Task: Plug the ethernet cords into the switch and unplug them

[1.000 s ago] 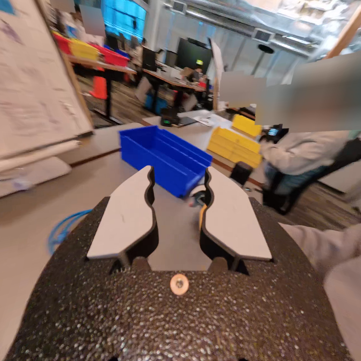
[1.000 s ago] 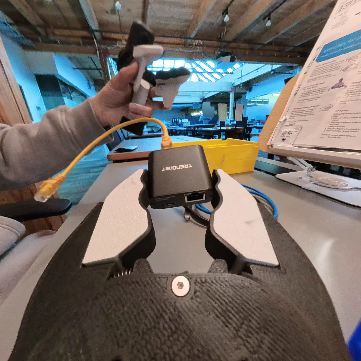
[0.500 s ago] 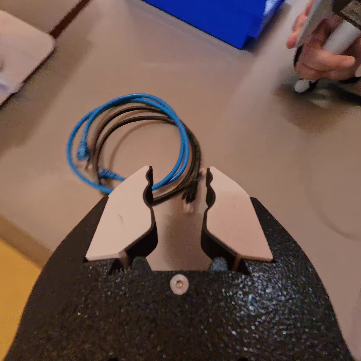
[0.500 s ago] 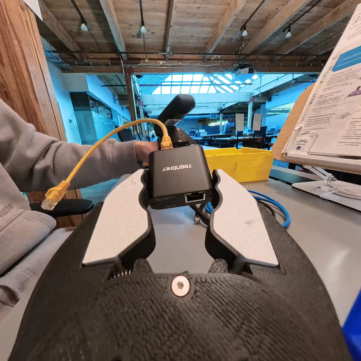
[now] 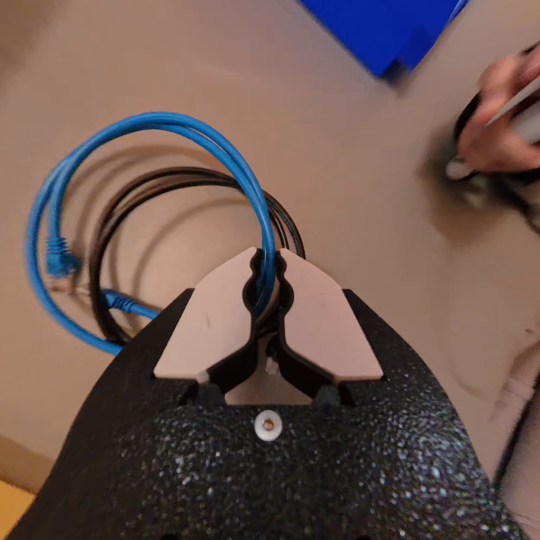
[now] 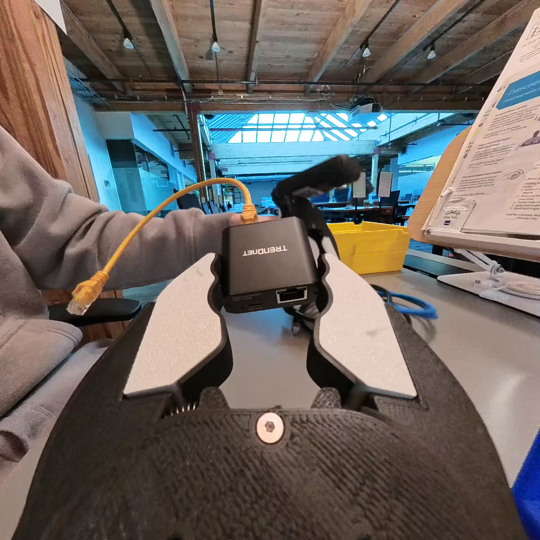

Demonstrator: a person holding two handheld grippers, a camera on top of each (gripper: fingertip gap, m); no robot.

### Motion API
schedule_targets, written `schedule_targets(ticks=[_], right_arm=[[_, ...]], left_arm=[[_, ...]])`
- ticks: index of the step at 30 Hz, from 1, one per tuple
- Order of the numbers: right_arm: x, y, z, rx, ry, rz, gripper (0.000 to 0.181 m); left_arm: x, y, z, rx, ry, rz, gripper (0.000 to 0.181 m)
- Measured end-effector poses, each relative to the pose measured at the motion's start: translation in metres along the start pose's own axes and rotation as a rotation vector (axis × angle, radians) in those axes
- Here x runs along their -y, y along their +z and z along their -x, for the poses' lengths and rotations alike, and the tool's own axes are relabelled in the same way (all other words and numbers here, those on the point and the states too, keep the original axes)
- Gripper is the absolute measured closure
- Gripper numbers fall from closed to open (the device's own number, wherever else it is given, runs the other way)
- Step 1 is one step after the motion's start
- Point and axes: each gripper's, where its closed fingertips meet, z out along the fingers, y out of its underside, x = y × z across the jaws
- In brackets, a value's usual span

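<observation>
Two grippers work over the grey table [image 5: 336,152]. Between the right gripper [image 6: 268,268] fingers sits the clamped black switch [image 6: 264,257], a yellow cord [image 6: 152,222] plugged into its far side. Left gripper [image 5: 267,257] pinches the coiled blue cord [image 5: 163,122], a black cord [image 5: 187,175] just beside.

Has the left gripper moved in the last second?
Yes. The left gripper dropped toward the table and closed on the blue cord.
</observation>
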Motion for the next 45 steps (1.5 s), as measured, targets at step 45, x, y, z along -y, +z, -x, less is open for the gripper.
schedule_targets(ticks=[45], right_arm=[[0.0,0.001,0.003,0.032,0.009,-0.003,0.118]], left_arm=[[-0.198,-0.102,-0.093,-0.312,0.279,-0.033,0.174]])
